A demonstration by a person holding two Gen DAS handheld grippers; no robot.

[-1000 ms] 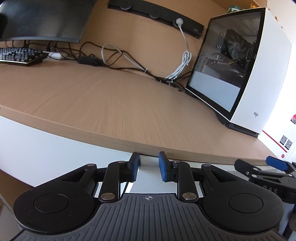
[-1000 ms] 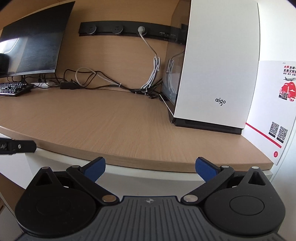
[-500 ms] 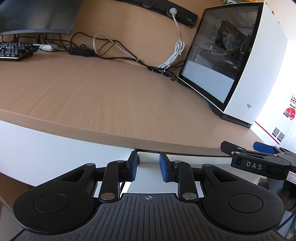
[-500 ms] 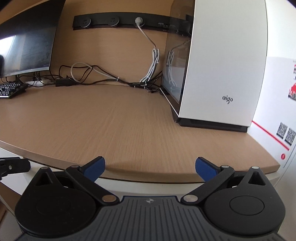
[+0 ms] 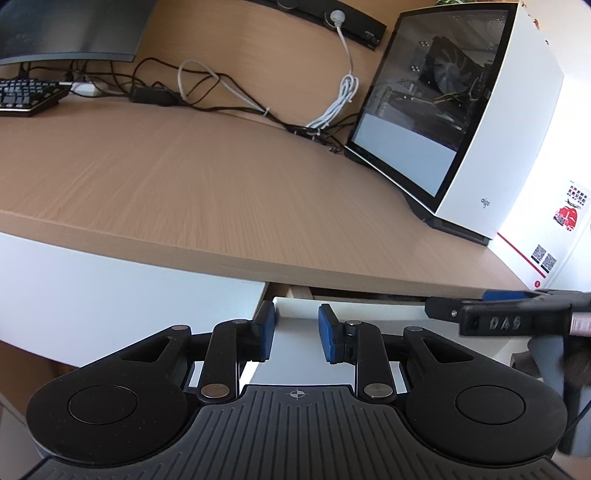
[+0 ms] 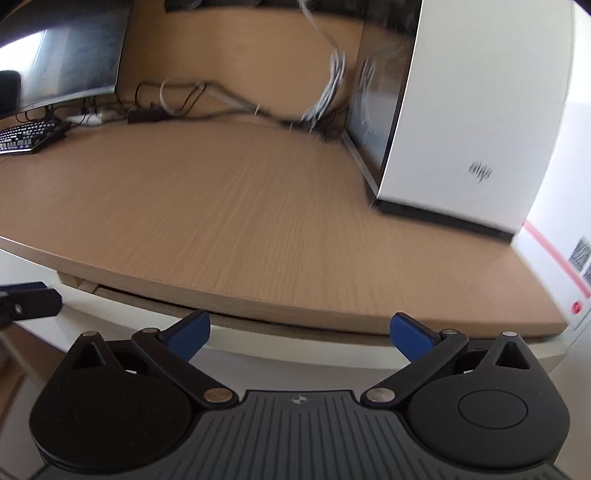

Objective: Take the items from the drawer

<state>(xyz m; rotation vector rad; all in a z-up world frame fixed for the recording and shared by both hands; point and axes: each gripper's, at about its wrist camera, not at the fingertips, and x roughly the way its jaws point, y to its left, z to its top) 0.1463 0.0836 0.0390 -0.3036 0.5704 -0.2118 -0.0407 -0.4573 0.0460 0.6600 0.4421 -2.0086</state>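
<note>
Left wrist view: the white drawer (image 5: 295, 314) is seen slightly pulled out beneath the wooden desk (image 5: 207, 192), and its top left corner is gripped between the blue pads of the left gripper (image 5: 295, 328). In the blurred right wrist view, the right gripper (image 6: 300, 334) is held with fingers spread wide and nothing between them, just before the desk edge. No drawer contents can be made out.

Ahead of the jaws there is one drawer (image 5: 351, 306), one desk (image 5: 192, 184), one computer case (image 5: 480, 122), one monitor (image 5: 66, 29), one keyboard (image 5: 26, 96), and two grippers.
</note>
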